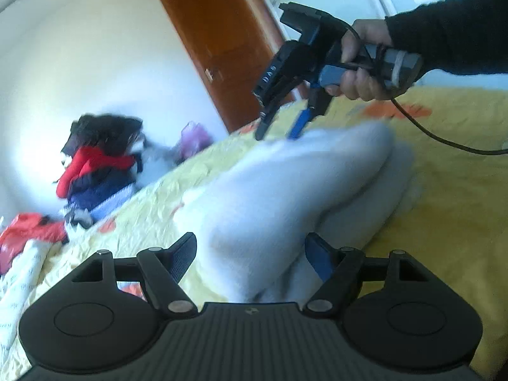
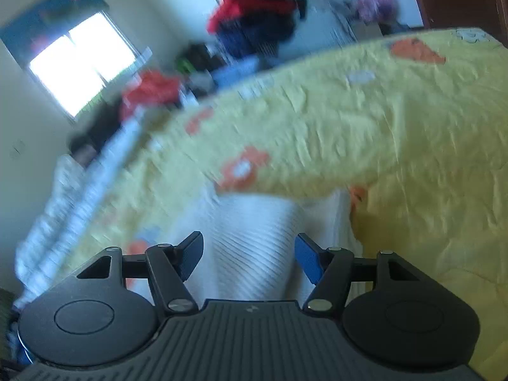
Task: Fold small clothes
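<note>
One bed (image 1: 444, 190) under a yellow flowered quilt carries one white garment (image 1: 285, 190), folded over, lying near the middle. One heap of clothes (image 1: 98, 165) sits beyond the far edge. Two hand-held grippers: the left hand-held gripper (image 1: 250, 257) is released, fingers spread either side of the garment. The right hand-held gripper (image 2: 249, 255), held by one hand (image 1: 362, 63), is released too, above the garment's far end.

Both wrist cameras are looking forward along their own gripper fingers from close above the yellow bedspread (image 1: 444, 190), the left one facing nearly level across the white garment (image 1: 285, 190), the right one tilting downward, both sharing that garment and the distant clothes pile (image 2: 254, 16).
</note>
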Demonstrator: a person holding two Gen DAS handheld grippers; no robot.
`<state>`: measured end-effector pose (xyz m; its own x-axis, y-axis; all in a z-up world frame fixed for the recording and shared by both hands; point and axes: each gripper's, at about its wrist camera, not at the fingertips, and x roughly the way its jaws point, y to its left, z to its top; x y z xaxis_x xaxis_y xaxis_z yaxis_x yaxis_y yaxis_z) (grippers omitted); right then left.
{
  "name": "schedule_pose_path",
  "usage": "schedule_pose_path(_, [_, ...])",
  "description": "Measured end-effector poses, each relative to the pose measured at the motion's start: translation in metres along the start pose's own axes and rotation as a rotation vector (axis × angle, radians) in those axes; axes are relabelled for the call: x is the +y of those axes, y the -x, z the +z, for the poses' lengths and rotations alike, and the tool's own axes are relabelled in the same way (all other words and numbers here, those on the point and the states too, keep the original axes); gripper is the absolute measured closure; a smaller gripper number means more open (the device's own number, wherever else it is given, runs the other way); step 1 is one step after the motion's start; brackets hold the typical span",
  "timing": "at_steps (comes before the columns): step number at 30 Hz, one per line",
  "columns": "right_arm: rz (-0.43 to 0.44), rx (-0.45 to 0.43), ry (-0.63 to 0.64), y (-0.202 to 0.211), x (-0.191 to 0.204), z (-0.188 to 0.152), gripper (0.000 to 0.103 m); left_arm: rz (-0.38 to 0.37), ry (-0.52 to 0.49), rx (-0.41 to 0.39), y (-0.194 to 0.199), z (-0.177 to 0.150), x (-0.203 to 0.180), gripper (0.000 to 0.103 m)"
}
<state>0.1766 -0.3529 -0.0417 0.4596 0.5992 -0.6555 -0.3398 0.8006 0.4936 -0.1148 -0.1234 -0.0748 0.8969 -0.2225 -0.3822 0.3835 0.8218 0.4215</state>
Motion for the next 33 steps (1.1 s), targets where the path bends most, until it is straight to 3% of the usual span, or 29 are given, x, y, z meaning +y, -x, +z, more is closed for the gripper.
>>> schedule_pose_path(2, [-0.032, 0.045, -0.022, -0.02, -0.006, -0.002, 0.036, 0.004, -0.023, 0.008, -0.008, -0.001, -0.007, 0.032])
schedule_pose_path(3, [-0.031, 0.045, -0.011, -0.026, -0.006, -0.005, 0.049, -0.001, -0.043, -0.002, -0.009, -0.003, -0.01, 0.041])
schedule_pose_path(4, [-0.026, 0.031, 0.005, -0.025, -0.003, -0.008, 0.062, 0.005, -0.06, -0.012, -0.008, -0.004, -0.011, 0.045])
schedule_pose_path(5, [-0.018, 0.018, 0.015, -0.024, -0.001, -0.008, 0.074, 0.017, -0.071, -0.026, -0.008, -0.003, -0.011, 0.064])
schedule_pose_path(6, [-0.019, 0.001, 0.023, -0.019, 0.001, -0.008, 0.087, 0.025, -0.077, -0.035, -0.007, -0.001, -0.01, 0.073])
schedule_pose_path(11, [-0.052, -0.124, 0.08, 0.028, 0.008, -0.002, 0.088, -0.036, -0.077, -0.074, -0.001, 0.014, -0.008, 0.078])
schedule_pose_path(15, [-0.15, -0.031, 0.017, 0.001, -0.029, -0.021, 0.089, -0.031, -0.09, -0.092, -0.012, -0.001, -0.025, 0.077])
schedule_pose_path(17, [-0.135, -0.092, -0.01, 0.002, -0.03, -0.029, 0.088, -0.026, -0.079, -0.101, -0.01, 0.0, -0.024, 0.073])
schedule_pose_path(20, [-0.153, -0.124, -0.007, 0.005, -0.025, -0.035, 0.075, -0.049, -0.056, -0.109, 0.001, -0.001, -0.009, 0.062])
schedule_pose_path(22, [-0.127, -0.126, -0.051, 0.012, -0.025, -0.036, 0.058, -0.072, -0.024, -0.107, 0.003, -0.001, 0.016, 0.048])
schedule_pose_path(23, [-0.104, -0.129, -0.079, 0.019, -0.023, -0.036, 0.052, -0.078, 0.008, -0.104, 0.01, -0.002, 0.027, 0.036])
schedule_pose_path(24, [-0.077, -0.152, -0.1, 0.028, -0.023, -0.037, 0.04, -0.088, 0.045, -0.106, 0.015, -0.004, 0.039, 0.025])
schedule_pose_path(27, [-0.069, -0.227, -0.08, 0.054, -0.025, -0.041, 0.001, -0.096, 0.192, -0.109, 0.023, -0.007, 0.078, 0.017])
schedule_pose_path(30, [-0.099, -0.175, -0.104, 0.051, -0.039, -0.042, 0.002, -0.141, 0.472, -0.045, 0.008, -0.011, 0.129, 0.017])
schedule_pose_path(33, [-0.109, -0.098, -0.141, 0.033, -0.052, -0.044, 0.004, -0.277, 0.891, 0.057, -0.04, -0.029, 0.179, 0.017])
